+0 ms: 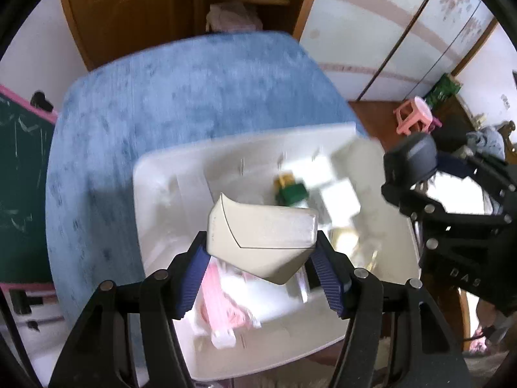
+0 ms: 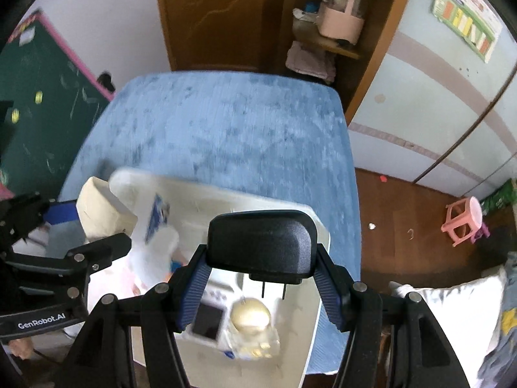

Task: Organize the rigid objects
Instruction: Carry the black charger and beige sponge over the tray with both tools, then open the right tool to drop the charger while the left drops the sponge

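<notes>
My left gripper is shut on a beige angular plastic piece and holds it above a white bin that sits on the blue table. The same beige piece shows in the right wrist view. My right gripper is shut on a black plug adapter with two prongs pointing down, above the bin; the adapter also shows in the left wrist view. The bin holds a green and yellow toy, white boxes, a pink package and a gold figure.
A green chalkboard with a pink frame stands at the left. A wooden door and a shelf with a pink basket are behind the table. A pink stool stands on the wooden floor at the right.
</notes>
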Tool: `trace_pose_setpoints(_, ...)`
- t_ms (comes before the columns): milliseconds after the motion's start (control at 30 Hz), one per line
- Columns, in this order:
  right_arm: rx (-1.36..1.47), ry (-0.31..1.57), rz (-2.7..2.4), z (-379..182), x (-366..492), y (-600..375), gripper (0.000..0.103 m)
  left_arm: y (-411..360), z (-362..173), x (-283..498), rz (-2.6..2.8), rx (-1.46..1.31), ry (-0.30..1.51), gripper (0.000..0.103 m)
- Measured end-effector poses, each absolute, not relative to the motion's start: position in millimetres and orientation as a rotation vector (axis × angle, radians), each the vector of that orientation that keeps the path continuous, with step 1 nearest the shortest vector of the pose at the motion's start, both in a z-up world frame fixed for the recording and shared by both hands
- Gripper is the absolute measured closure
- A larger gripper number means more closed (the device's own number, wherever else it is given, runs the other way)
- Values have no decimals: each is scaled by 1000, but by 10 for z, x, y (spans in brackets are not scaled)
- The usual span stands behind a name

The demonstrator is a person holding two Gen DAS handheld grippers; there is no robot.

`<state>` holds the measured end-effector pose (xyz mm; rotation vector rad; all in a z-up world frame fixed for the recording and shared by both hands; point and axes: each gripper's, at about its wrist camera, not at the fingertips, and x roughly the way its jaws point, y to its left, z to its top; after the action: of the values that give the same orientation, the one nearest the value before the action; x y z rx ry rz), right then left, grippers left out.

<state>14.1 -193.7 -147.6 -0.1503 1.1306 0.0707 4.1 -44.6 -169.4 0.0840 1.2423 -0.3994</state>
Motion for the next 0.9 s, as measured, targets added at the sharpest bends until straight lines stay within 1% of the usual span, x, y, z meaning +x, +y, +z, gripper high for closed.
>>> trace_pose_setpoints(333, -263, 1189, 95, -1902, -243, -1831, 40, -494, -2116, -377, -354, 143, 1311, 36)
trace_pose_setpoints(667, -343, 1215, 89, -2213, -369, -1753, 40, -540, -2436, -457, -308, 205, 1345, 36)
trace_pose_setpoints(900, -343, 1252, 100, -2361, -386, -1739, 40, -541, -2479, -465, -280, 230, 1335, 36)
